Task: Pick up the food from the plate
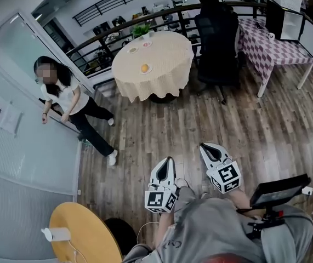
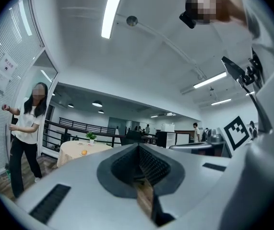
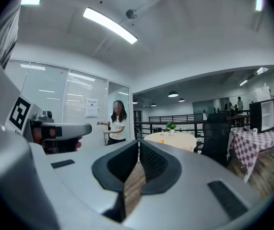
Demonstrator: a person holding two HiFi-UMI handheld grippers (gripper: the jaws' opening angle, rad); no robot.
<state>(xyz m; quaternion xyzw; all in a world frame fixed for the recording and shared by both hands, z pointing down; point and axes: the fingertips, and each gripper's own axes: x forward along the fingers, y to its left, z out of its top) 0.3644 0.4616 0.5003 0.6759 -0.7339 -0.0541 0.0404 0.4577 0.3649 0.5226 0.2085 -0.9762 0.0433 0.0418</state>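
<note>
Nearest the camera, two pairs of tongs are held side by side and roughly level above the wooden floor, pointed toward the far end of the room. The left tongs are pressed together, and nothing is seen between their dark ribbed pads. The right tongs are likewise pressed together and empty. The two are kept apart from each other, the right reaching a little further forward.

Further off, to the left, a person in a white top and dark trousers is seen standing against a glass wall, one hand laid on its frame.

Beyond the open stretch of floor, a round counter draped in a cream cloth is placed. The food, a small orange piece, is seen lying on a white plate near the front edge of that counter, well apart from both tongs. Two more small plates and a potted plant are set toward the counter's far side. A black office chair is stood just to its right, and a second counter with a checked cloth is placed beyond the chair. A dark railing is run behind everything.
</note>
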